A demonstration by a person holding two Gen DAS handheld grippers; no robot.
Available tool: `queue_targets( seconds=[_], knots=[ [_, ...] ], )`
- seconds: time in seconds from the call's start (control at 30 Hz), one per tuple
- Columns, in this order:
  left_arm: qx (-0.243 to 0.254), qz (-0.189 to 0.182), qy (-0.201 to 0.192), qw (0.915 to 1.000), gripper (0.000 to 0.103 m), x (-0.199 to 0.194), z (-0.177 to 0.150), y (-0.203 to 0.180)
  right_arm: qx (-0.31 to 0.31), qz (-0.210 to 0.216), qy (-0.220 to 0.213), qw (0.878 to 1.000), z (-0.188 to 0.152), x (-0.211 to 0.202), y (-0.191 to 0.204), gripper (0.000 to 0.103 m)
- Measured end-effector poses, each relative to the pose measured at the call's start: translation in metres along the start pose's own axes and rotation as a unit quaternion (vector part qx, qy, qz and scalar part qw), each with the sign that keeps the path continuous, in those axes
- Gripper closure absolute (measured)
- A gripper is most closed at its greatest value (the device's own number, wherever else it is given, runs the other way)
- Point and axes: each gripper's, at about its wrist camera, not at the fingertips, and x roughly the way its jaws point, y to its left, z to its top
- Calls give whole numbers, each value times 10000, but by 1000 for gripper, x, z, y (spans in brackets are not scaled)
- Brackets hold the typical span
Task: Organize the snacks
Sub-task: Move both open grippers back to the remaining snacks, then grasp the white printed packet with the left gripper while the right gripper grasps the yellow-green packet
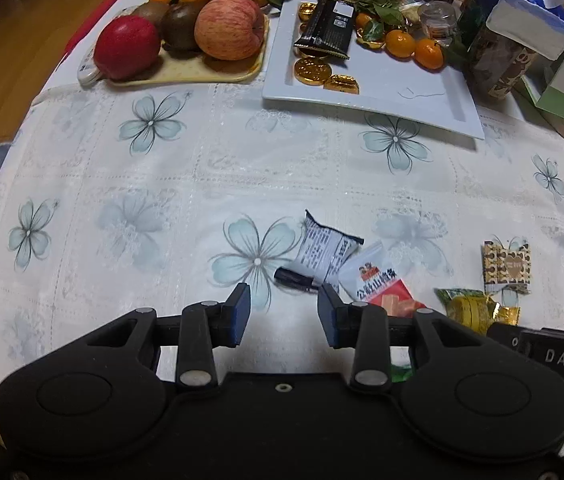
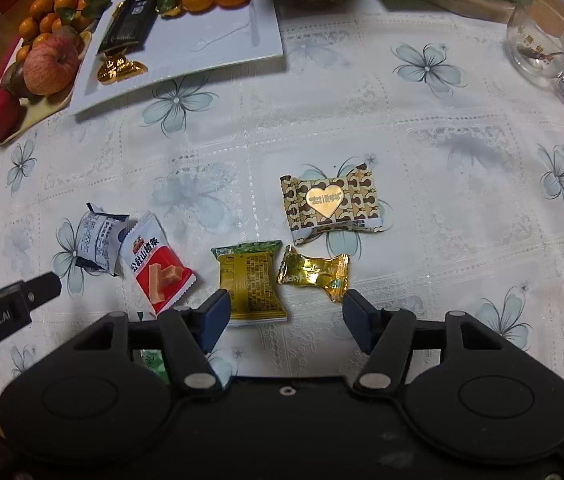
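Both tongs gape empty: left tongs [image 1: 283, 312] over lacy floral surface [image 1: 162, 184], right tongs [image 2: 285, 320] above crinkly foil snacks (green-gold packet [image 2: 254, 284], shiny gold candy [image 2: 313, 274]); glossy white rectangular plate [image 1: 401, 96] beyond.

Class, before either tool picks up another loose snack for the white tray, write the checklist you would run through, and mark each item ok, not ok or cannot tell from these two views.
1. Left tool open and holding nothing: ok.
2. Right tool open and holding nothing: ok.
3. Bare space on the white tray for more snacks: ok.
4. Green-yellow packet lies flat just ahead of the right tool: ok.
5. Red-and-white packet free of its neighbour: not ok, it overlaps the blue-white packet.
6. Heart-print packet clear of the gold candy: ok, a gap shows between them.
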Motion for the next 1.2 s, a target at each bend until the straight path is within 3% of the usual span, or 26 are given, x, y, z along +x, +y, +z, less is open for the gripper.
queue_targets(
  seconds=[0.13, 0.5, 0.8, 1.0, 1.03, 1.1, 1.2],
  knots=[
    [246, -86, -128, 9996, 56, 12, 9, -6, 38, 87, 174, 9998, 1, 12, 4, 41],
    [542, -172, 32, 9984, 54, 42, 18, -21, 357, 44, 117, 9993, 9, 22, 2, 41],
    [558, -173, 87, 9983, 51, 49, 19, -29, 540, 150, 158, 9983, 12, 31, 7, 40],
    [458, -130, 76, 9988, 51, 47, 19, -24, 343, 153, 224, 9990, 8, 39, 22, 40],
    [439, -135, 79, 9989, 51, 47, 19, -23, 295, 132, 226, 9992, 7, 40, 25, 42],
    [400, -182, 105, 9990, 51, 48, 20, -22, 207, 92, 246, 9994, 5, 44, 29, 56],
    [387, -182, 106, 9990, 51, 49, 19, -23, 172, 44, 362, 9992, 4, 51, 31, 67]
  ],
)
